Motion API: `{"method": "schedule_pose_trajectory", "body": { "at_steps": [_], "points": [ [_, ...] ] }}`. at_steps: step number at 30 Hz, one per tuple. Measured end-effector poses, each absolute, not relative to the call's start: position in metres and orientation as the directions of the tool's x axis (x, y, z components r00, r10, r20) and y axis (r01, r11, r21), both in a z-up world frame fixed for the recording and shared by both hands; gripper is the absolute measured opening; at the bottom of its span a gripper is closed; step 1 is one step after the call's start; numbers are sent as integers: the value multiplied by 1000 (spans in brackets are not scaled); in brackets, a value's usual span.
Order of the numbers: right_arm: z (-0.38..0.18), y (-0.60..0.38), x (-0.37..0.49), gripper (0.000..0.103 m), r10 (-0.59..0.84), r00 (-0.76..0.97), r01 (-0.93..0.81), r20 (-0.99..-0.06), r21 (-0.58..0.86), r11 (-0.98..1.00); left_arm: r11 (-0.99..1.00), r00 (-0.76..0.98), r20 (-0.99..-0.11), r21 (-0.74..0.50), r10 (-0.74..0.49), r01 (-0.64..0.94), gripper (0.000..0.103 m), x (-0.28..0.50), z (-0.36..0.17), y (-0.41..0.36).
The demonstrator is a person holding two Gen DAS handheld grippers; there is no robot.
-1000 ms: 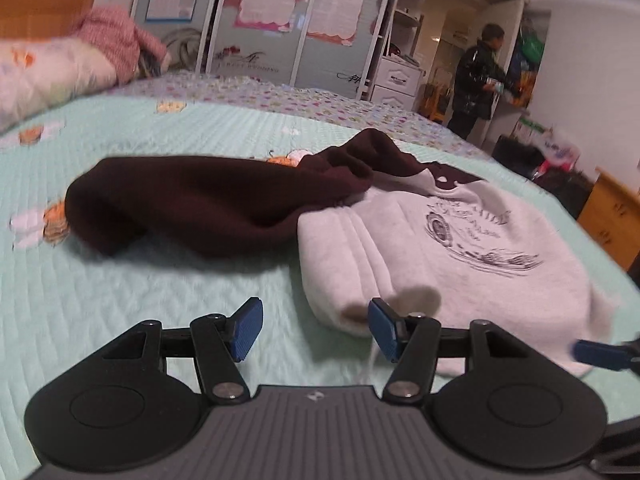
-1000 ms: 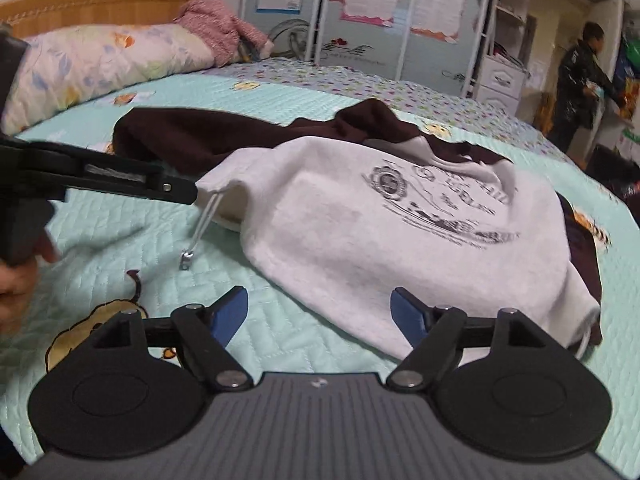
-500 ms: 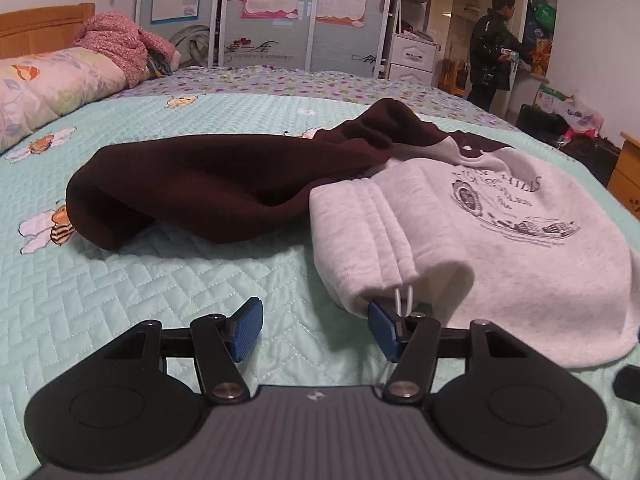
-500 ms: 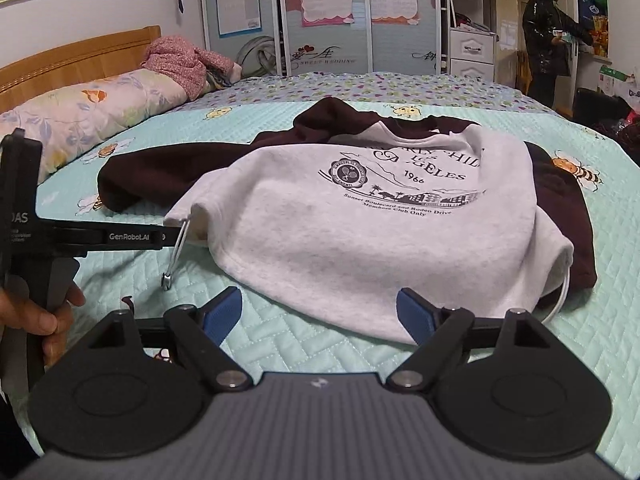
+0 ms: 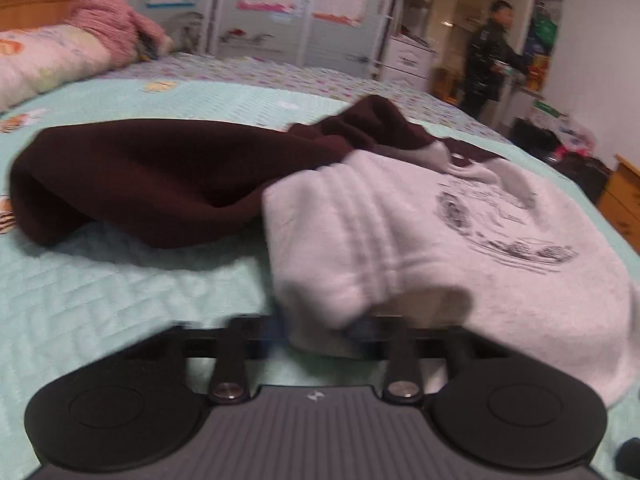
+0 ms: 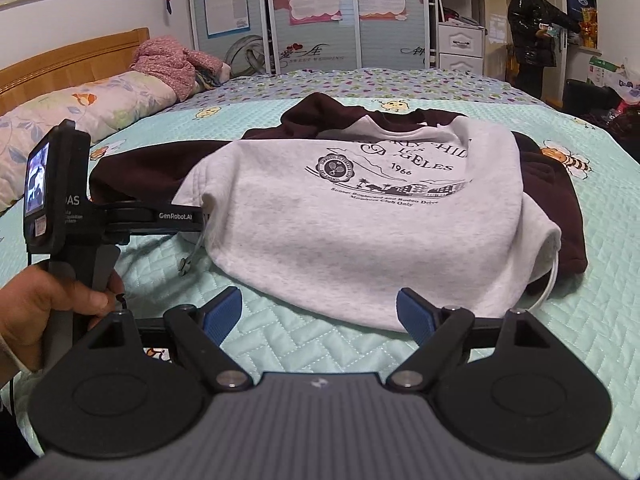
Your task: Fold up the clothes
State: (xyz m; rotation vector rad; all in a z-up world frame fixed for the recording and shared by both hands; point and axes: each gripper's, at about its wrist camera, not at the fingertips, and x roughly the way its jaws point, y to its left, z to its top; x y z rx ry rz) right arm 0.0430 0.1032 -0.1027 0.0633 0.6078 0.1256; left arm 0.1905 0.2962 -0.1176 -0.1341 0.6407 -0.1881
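— While closing over on the left, pinching what?
— Near-left hem corner of the grey-and-maroon sweatshirt (image 6: 360,232), bunched between the jaws of the left gripper (image 5: 318,328). Badly blurred in that wrist view, yet seemingly pressed from both sides.
— Held by whom?
— By a left hand (image 6: 44,312) wrapped round the handle, low at the left edge of the right wrist view.
— And lying where, that sweatshirt?
— Spread print-up on the mint quilted bedspread (image 6: 280,340), collar toward the far side, hem toward the cameras. One maroon sleeve (image 5: 140,176) stretched out leftward over the quilt. Other maroon sleeve folded along the right edge, partly under the grey body.
— Anything dangling?
— White drawstring (image 6: 192,254) hanging from the pinched corner, metal tip just touching the quilt.
— On the right?
— Right gripper (image 6: 320,312) spread wide, gripping nothing. Poised just short of the near hem, right pad (image 6: 416,314) almost at the cloth; touching or not, impossible to tell.
— Further back?
— Floral pillow (image 6: 100,108) against the wooden headboard, pink jacket (image 6: 172,60) heaped beside it. Person in a dark coat (image 6: 534,28) standing by the shelves, well apart from the bed.
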Motion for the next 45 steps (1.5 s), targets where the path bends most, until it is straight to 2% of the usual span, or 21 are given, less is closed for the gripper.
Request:
{"method": "schedule_pose_trajectory", "body": {
  "at_steps": [3,5,9,11,13,15,18,21,24,26,27,30,32,37,41,45],
  "points": [
    [-102,97,42,85,134,815,-81,-564,118,990,962,770,-584,-231,-258,147,14,192,-107,302],
    [-99,90,41,85,128,820,-67,-557,130,989,933,762,-564,-330,-319,146,11,191,-89,317],
    [-89,72,36,85,96,841,-21,-533,145,989,772,773,-413,-618,-481,150,7,176,-30,368],
    [-85,60,32,85,81,848,7,-523,163,987,743,807,-359,-655,-469,140,0,167,-12,391],
    [-82,47,28,85,60,853,40,-518,180,983,786,852,-380,-615,-361,59,0,159,-9,412],
    [-86,37,22,86,42,859,63,-511,187,980,830,854,-457,-555,-251,-53,0,155,-29,429],
    [-97,27,22,86,0,836,106,-549,161,981,798,763,-583,-583,-277,-156,0,147,-73,446],
    [-99,29,17,86,-36,829,86,-557,64,994,829,719,-623,-547,-309,-118,0,123,-96,435],
    [-102,42,18,86,-129,836,48,-534,-163,986,849,678,-640,-527,-362,-44,0,111,-107,415],
    [-107,45,30,86,-238,819,83,-522,-303,950,860,668,-637,-511,-385,8,1,110,-107,403],
    [-108,41,37,86,-268,814,108,-515,-320,941,864,669,-632,-502,-391,32,3,109,-106,397],
    [-107,18,55,86,-303,795,203,-526,-240,949,881,678,-621,-466,-393,84,14,108,-99,382],
    [-109,9,64,86,-332,786,243,-522,-232,942,890,678,-620,-442,-395,114,34,109,-98,375],
    [-110,7,66,86,-377,791,275,-482,-270,923,895,654,-638,-421,-407,146,34,108,-103,367],
    [-119,-5,71,86,-407,765,303,-499,-278,911,884,625,-658,-453,-419,114,34,112,-112,367],
    [-127,-2,86,86,-395,769,260,-503,-319,912,886,613,-672,-451,-415,105,34,110,-114,365]
  ]
}}
